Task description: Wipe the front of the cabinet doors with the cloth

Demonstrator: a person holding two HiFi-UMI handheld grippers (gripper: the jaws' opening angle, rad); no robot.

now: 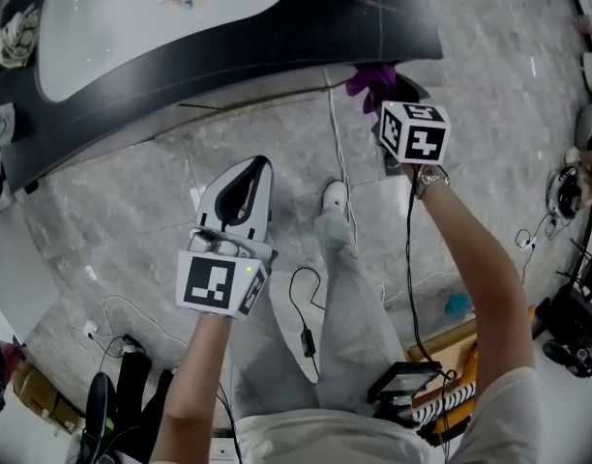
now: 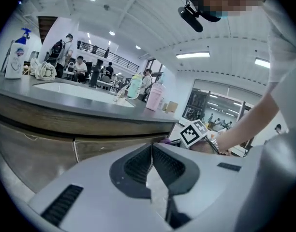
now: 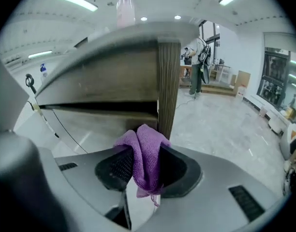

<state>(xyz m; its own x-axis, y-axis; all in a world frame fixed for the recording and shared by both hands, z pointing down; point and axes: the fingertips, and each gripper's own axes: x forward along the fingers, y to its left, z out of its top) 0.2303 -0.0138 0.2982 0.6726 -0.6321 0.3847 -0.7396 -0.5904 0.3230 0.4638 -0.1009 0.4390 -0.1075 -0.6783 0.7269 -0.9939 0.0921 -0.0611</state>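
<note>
The person's legs (image 1: 340, 288) in grey trousers are closest to the head camera, and they stand on the grey stone floor (image 1: 112, 220). The left hand-held gripper (image 2: 152, 150) is held out over this floor, well apart from the cabinet. Its two jaws are pressed together at the tips and nothing is between them.

The right hand-held gripper (image 3: 147, 154) is further forward. Its jaws are clamped on the purple cloth (image 3: 148, 161), which is folded and stands out above the jaws. The cloth is at the right end of the cabinet, just in front of the wooden end panel (image 3: 168, 81). I cannot tell if it touches the wood.

The cabinet doors (image 2: 37, 151) are brown with a wood pattern, and they are under the dark desk (image 1: 277, 37). In the desk there is a white sink (image 1: 132, 27). On the desk stand a spray bottle (image 2: 15, 57) at the left and a pink cup (image 2: 154, 96) at the right. Far behind, several people (image 2: 80, 66) are in a bright hall.
</note>
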